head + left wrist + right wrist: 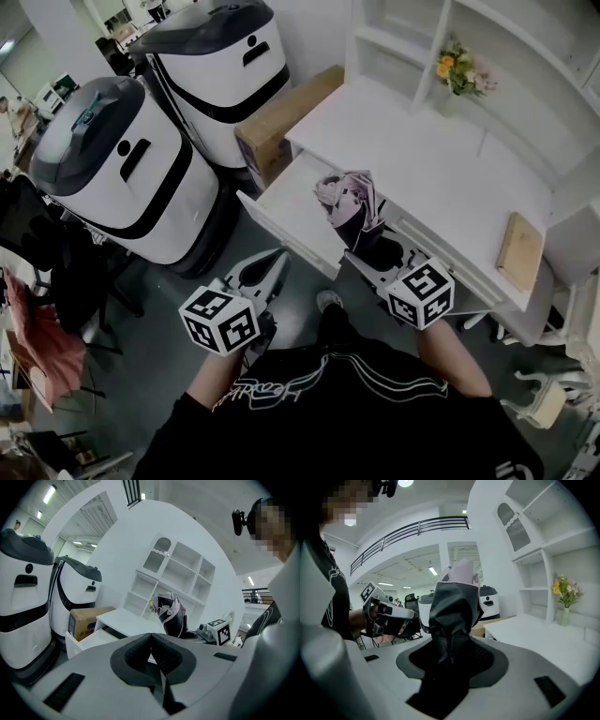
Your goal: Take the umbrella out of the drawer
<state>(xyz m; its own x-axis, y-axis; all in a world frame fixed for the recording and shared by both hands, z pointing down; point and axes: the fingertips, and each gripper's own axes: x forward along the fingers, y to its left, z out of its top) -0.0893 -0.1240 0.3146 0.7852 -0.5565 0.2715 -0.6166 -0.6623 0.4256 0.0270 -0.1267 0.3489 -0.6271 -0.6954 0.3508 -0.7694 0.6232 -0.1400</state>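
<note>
A folded black-and-pink umbrella (349, 202) stands up out of my right gripper (378, 251), which is shut on its lower end, above the front edge of the open white drawer (281, 211). In the right gripper view the umbrella (454, 604) fills the space between the jaws of the right gripper (452, 656). My left gripper (265, 270) hangs lower and to the left, in front of the drawer, shut with nothing in it. From the left gripper view the pads of the left gripper (151, 645) meet, and the umbrella (169, 615) and drawer (82, 641) show beyond them.
The drawer belongs to a white desk (431, 183) with shelves, a flower vase (457, 70) and a wooden block (520, 248) on it. A cardboard box (281, 117) and two white machines (122, 169) (220, 66) stand left of the desk.
</note>
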